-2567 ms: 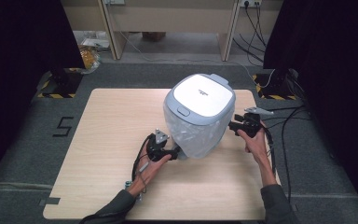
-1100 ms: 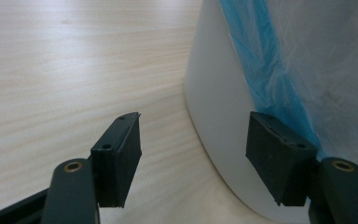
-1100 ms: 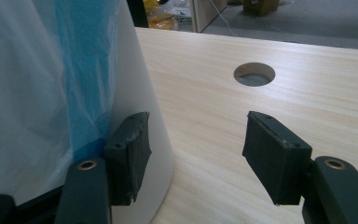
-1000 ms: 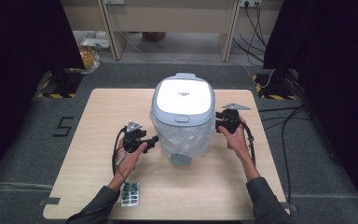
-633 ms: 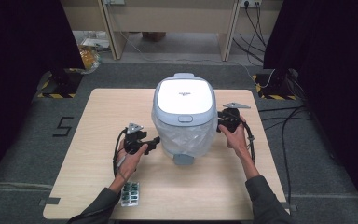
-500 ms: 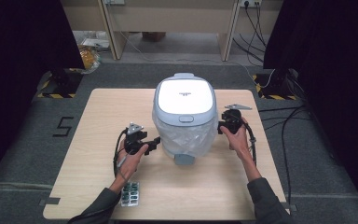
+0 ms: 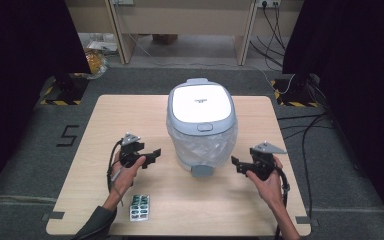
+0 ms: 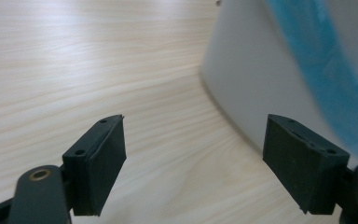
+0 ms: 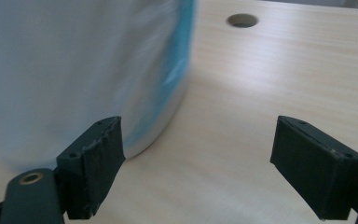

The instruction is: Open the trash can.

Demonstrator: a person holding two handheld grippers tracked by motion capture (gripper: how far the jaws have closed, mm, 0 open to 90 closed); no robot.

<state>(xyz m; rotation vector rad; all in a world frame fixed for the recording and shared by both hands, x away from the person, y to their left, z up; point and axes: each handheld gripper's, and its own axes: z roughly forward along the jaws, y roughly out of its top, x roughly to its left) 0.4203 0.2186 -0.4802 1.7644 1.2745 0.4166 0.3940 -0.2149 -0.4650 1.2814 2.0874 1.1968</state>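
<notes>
Bin (image 7: 201, 127), lidded and bag-lined, is standing mid-desk (image 7: 130, 115); left gripper (image 7: 152, 155) and right gripper (image 7: 235, 163) are flanking it, fingers just opening, released, gripping nothing, likely after positioning it.

floor mat (image 7: 40, 145): white digit "5", left of the table (image 7: 130, 115) | bin (image 7: 201, 125): small dark print on white lid, too small to read | blister pack (image 7: 140, 207): no legible text
</notes>
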